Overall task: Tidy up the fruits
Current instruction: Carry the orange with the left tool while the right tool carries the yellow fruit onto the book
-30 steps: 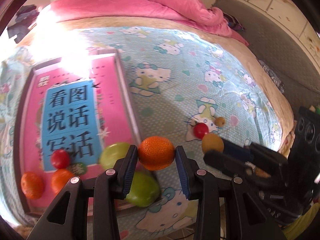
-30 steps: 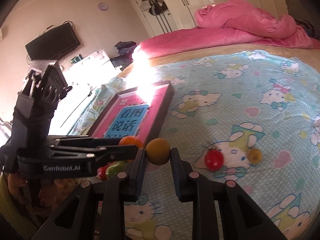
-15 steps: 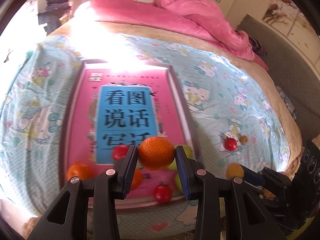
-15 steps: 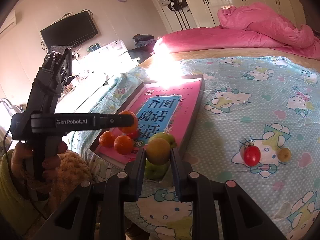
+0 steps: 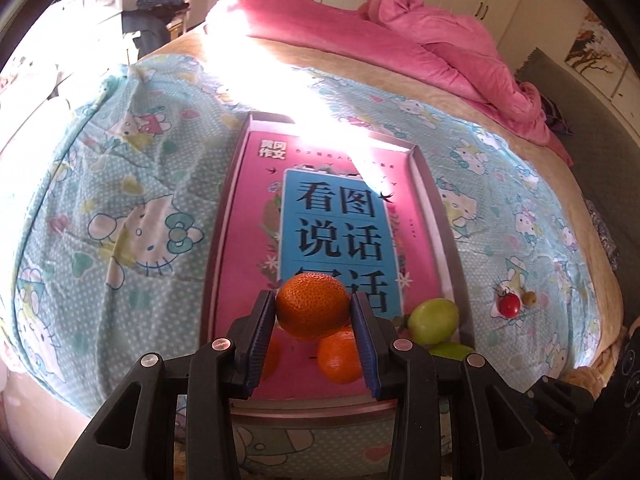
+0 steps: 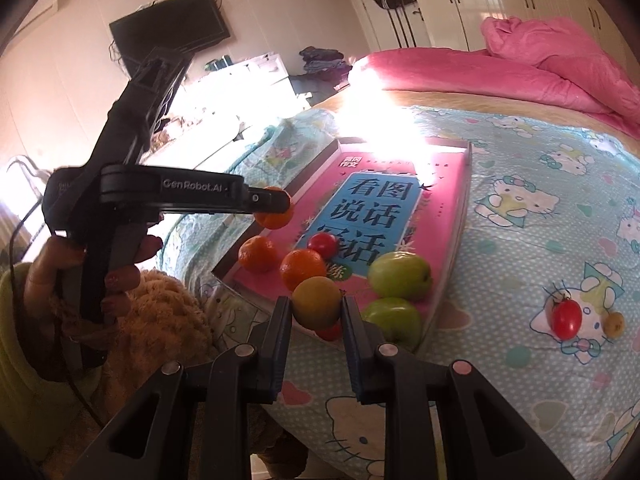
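**Two fruits carried to the book tray**

The bed (image 5: 132,184), spread with a cartoon-cat sheet, carries a shallow tray (image 5: 442,216) lined with a pink book cover. The fruits are being gathered there, and this looks like the delivery step: both carried fruits hang over the tray's near end, not yet set down.

The left hand-held gripper (image 5: 313,318) is clamped narrowly on a mandarin (image 5: 312,310), its pads pressing both sides. The right hand-held gripper (image 6: 316,312) is closed almost fully on a small yellow-brown fruit (image 6: 316,300).

In the tray lie two green apples (image 6: 400,274), two more mandarins (image 6: 302,268) and a red tomato (image 6: 322,245). Next, I judge, each fruit needs lowering onto a bare patch before the jaws part, since round fruit may roll.

Out on the sheet, well apart from the tray, remain a cherry tomato (image 6: 566,318) and, just beside it, a tiny yellow fruit (image 6: 615,323).
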The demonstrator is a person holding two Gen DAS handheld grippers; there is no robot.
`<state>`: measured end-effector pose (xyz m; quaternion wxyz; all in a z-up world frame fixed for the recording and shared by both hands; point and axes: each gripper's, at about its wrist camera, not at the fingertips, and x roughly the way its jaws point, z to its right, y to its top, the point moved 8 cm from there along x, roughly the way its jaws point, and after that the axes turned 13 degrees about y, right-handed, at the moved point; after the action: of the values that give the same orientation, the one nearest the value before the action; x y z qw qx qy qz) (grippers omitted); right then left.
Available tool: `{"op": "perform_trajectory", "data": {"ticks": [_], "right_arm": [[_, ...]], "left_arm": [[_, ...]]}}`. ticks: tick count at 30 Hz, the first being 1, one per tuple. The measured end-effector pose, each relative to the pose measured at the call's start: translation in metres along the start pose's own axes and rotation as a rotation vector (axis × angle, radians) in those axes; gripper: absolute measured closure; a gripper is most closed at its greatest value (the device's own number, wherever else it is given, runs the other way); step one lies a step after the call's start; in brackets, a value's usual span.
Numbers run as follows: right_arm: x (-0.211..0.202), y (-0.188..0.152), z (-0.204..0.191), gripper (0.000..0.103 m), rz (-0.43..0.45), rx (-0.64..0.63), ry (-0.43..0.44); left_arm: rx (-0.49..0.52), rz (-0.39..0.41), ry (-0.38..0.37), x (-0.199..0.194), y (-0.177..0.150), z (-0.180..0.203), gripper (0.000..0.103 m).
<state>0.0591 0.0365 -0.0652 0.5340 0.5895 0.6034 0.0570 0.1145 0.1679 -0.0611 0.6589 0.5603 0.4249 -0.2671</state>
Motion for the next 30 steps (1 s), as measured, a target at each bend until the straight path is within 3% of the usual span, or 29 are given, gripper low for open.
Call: {"op": "perform_trajectory", "data": {"ticks": [6, 17, 30], "right_arm": [[0.021, 0.002, -0.003, 0.077, -0.039, -0.007, -0.007], [0.057, -0.007, -0.002, 0.077, -0.127, -0.021, -0.018], [0.052, -0.005, 0.003, 0.077, -0.112, -0.002, -0.027]], "left_arm": [[0.011, -0.025, 0.036, 0.013, -0.004, -0.005, 0.063], [0.032, -0.067, 0.033, 0.025, -0.01, 0.001, 0.063], [0.073, -0.074, 0.037, 0.029, -0.012, 0.011, 0.063]]}}
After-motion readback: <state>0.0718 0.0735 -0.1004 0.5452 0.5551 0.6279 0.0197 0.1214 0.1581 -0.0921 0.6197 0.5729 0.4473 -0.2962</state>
